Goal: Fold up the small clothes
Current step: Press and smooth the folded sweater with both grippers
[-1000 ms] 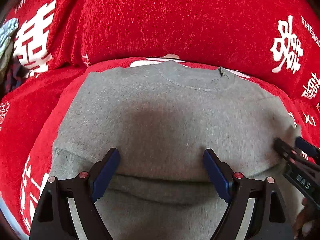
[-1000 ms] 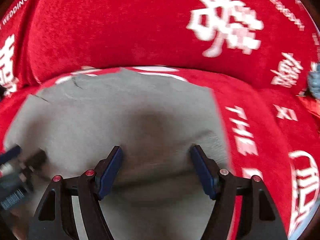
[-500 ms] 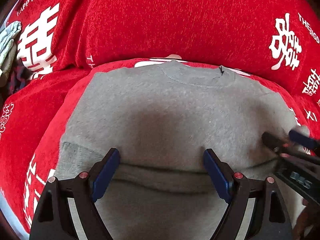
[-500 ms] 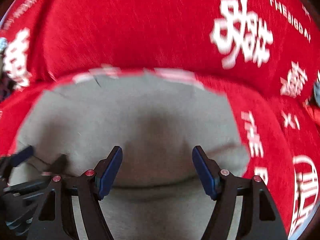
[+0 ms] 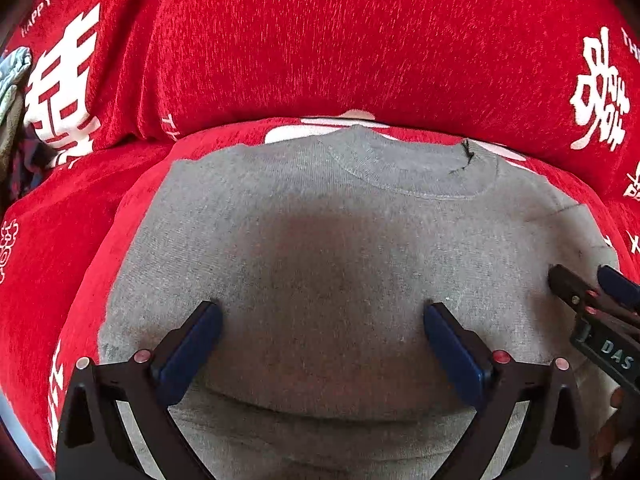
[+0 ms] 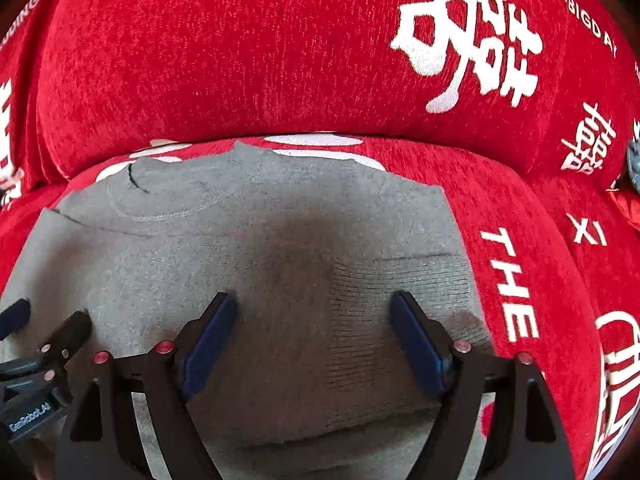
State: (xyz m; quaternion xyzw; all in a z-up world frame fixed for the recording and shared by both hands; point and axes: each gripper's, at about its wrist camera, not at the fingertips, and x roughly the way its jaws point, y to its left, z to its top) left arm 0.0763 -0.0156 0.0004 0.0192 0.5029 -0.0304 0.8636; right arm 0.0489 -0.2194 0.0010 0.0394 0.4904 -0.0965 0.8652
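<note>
A grey knit sweater (image 5: pixel 320 248) lies flat on a red cover, neckline at the far side. It also shows in the right wrist view (image 6: pixel 280 248), with a ribbed cuff folded onto its right side. My left gripper (image 5: pixel 322 340) is open, low over the sweater's lower middle, holding nothing. My right gripper (image 6: pixel 312 336) is open over the sweater's right part, holding nothing. The right gripper also shows at the right edge of the left wrist view (image 5: pixel 588 284); the left gripper at the left edge of the right wrist view (image 6: pixel 44 320).
A red sofa cover with white characters and lettering (image 5: pixel 360 40) lies under and behind the sweater; the backrest rises at the far side (image 6: pixel 240 60). Other clothes lie at the far left (image 5: pixel 12 92). A grey item shows at the far right (image 6: pixel 633 164).
Both grippers have shifted slightly over the sweater, staying open. The sweater's lower fold now lies closer under the fingers. The right wrist view has gone from blurred to steady.
</note>
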